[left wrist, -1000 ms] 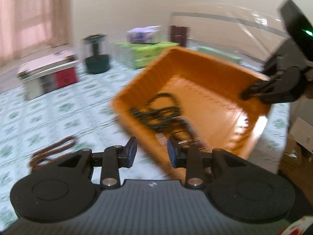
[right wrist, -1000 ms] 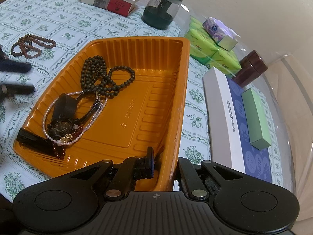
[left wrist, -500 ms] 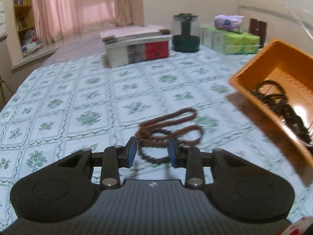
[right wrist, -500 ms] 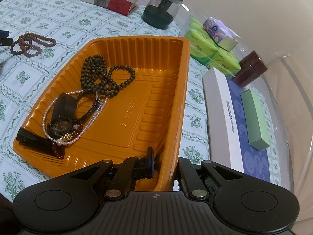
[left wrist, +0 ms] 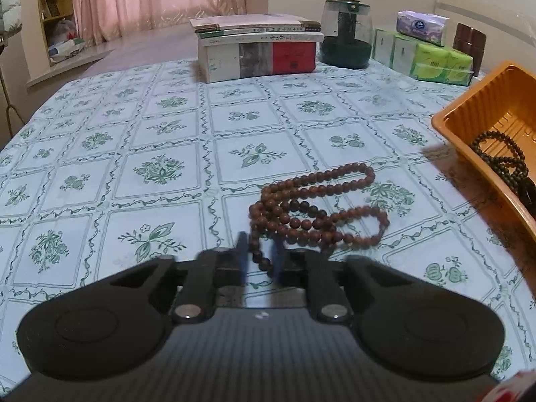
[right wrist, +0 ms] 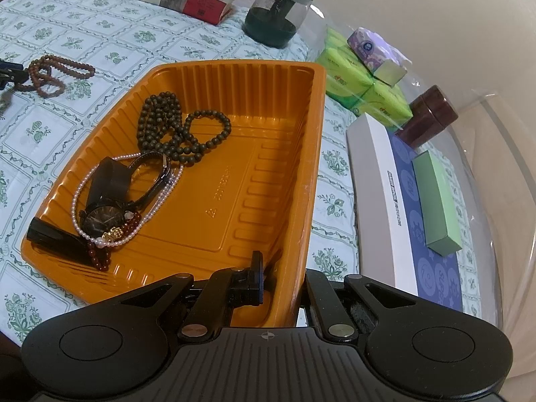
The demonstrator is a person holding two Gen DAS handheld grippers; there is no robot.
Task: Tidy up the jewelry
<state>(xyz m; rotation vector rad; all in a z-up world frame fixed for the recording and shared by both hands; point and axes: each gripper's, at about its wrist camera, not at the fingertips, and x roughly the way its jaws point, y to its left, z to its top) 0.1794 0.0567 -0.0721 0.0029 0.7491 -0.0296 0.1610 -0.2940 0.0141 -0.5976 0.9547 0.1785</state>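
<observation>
A brown bead necklace (left wrist: pixel 315 207) lies coiled on the patterned tablecloth; it also shows in the right wrist view (right wrist: pixel 53 73). My left gripper (left wrist: pixel 259 261) is low over its near end, fingers close on either side of a bead strand, blurred. An orange tray (right wrist: pixel 234 154) holds a dark bead necklace (right wrist: pixel 177 130), a black watch (right wrist: pixel 104 214), a pearl strand (right wrist: pixel 157 201) and a red bead bracelet (right wrist: pixel 100 258). My right gripper (right wrist: pixel 281 281) is shut on the tray's near right rim.
Stacked books (left wrist: pixel 258 47), a dark glass jar (left wrist: pixel 345 37), green tissue packs (left wrist: pixel 425 57) and a brown tin (left wrist: pixel 469 43) stand at the far side. A white and blue box (right wrist: pixel 402 214) with a green box (right wrist: pixel 435 201) on it lies right of the tray.
My left gripper swung left away from the tray, came down over the brown necklace, and its fingers have narrowed around a strand. The right gripper and tray have stayed still.
</observation>
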